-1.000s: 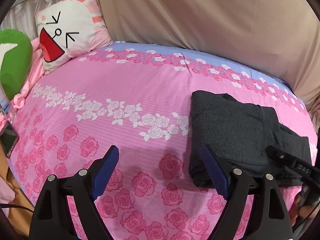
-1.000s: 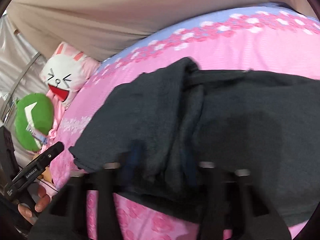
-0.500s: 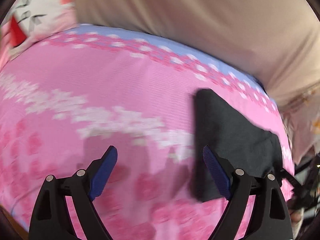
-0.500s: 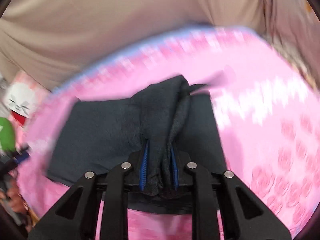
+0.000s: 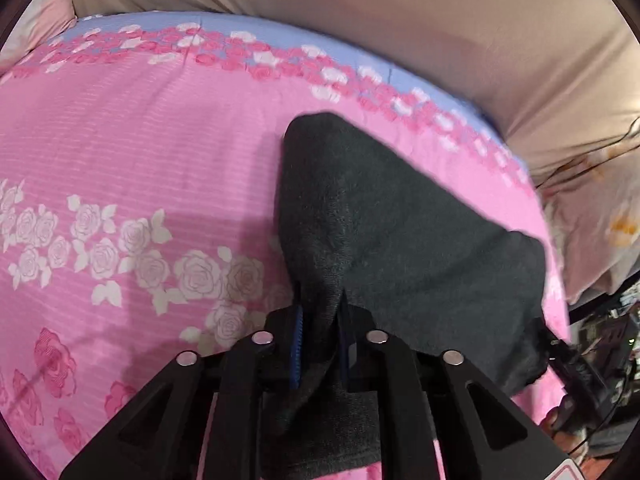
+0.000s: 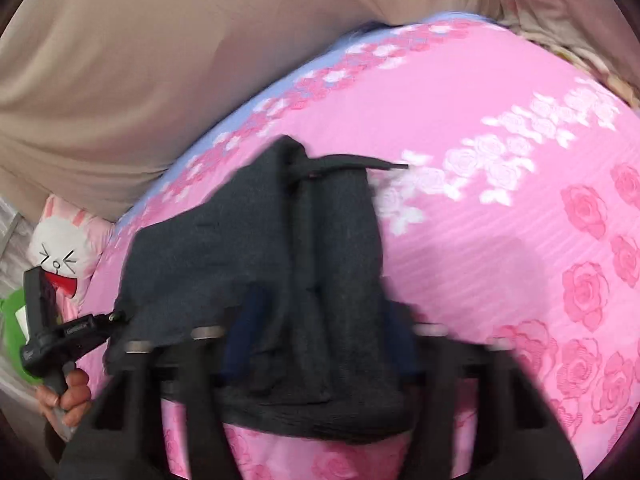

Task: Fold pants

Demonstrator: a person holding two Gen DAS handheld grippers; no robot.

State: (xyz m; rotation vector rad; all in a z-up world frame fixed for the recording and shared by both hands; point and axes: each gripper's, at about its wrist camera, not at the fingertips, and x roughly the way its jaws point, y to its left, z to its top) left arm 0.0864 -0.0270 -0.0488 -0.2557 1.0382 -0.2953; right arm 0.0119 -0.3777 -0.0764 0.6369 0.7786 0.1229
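Dark grey folded pants (image 5: 384,216) lie on the pink rose-print bed (image 5: 140,140). My left gripper (image 5: 320,344) is shut on the near edge of the pants, fabric pinched between its blue pads. In the right wrist view the pants (image 6: 320,248) drape up between the fingers of my right gripper (image 6: 316,332), which grips their near edge; this view is blurred. A drawstring end (image 6: 372,165) sticks out at the far side. The left gripper's body (image 6: 48,328) and the hand holding it show at the left.
A beige cover (image 5: 400,20) rises behind the bed. A white bunny cushion (image 6: 64,248) and a green plush (image 6: 12,320) lie at the bed's head. Cluttered floor and cables (image 5: 608,340) lie beyond the bed's right edge.
My left gripper moved right onto the pants and shut on their edge; it was open over the bedsheet. My right gripper stays clamped on the pants, which have shifted.
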